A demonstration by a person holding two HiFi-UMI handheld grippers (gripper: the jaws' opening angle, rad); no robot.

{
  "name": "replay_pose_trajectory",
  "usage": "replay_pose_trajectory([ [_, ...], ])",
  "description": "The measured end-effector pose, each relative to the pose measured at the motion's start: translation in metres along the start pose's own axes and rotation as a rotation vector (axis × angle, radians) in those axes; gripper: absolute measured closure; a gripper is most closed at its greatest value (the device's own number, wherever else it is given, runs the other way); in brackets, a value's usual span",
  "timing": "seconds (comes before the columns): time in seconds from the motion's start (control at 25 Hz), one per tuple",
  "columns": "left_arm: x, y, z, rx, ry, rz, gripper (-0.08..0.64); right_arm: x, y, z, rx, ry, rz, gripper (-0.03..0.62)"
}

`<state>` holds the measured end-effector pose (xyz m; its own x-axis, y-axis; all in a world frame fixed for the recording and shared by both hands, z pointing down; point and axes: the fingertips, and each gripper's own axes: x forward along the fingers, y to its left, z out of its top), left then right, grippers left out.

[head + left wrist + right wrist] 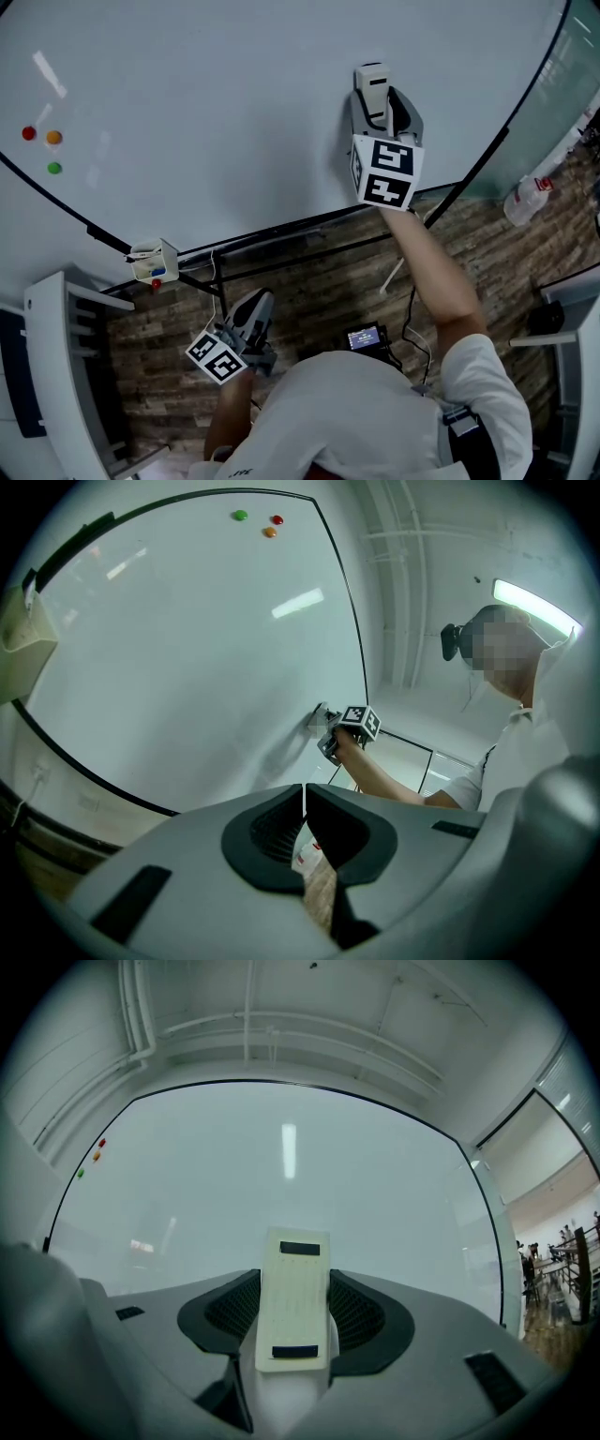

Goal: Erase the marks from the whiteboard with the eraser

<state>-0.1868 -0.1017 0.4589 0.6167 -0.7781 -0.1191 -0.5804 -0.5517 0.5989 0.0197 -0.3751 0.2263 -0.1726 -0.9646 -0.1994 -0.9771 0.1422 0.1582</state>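
Eraser (373, 82) clamped between jaws of right gripper (292, 1321), up at whiteboard (206, 112), 1 o'clock in head view (contact looks likely, not certain). Best practice: pad flat, pressure even, strokes overlapping. No marks discernible near it. Magnets (53, 137) at 10 o'clock, well apart. Left gripper (251, 319) closed, empty, at 7 o'clock.

The white whiteboard (216, 103) is smooth and glossy. The cream rectangular plastic eraser (292, 1302) looks matt; ribbed black pads (358, 1321) flank it at three and nine o'clock. The brown plank floor (319, 281) shows wood grain.
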Motion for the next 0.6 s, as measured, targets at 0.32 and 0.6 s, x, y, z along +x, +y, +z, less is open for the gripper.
replay_pose_trajectory([
  [0.32, -0.019, 0.008, 0.009, 0.004, -0.015, 0.009, 0.552, -0.002, 0.032, 0.001, 0.001, 0.008, 0.007, 0.347],
  [0.6, -0.035, 0.019, 0.015, 0.006, -0.017, 0.014, 0.552, -0.004, 0.064, 0.002, 0.002, 0.012, 0.023, 0.347],
])
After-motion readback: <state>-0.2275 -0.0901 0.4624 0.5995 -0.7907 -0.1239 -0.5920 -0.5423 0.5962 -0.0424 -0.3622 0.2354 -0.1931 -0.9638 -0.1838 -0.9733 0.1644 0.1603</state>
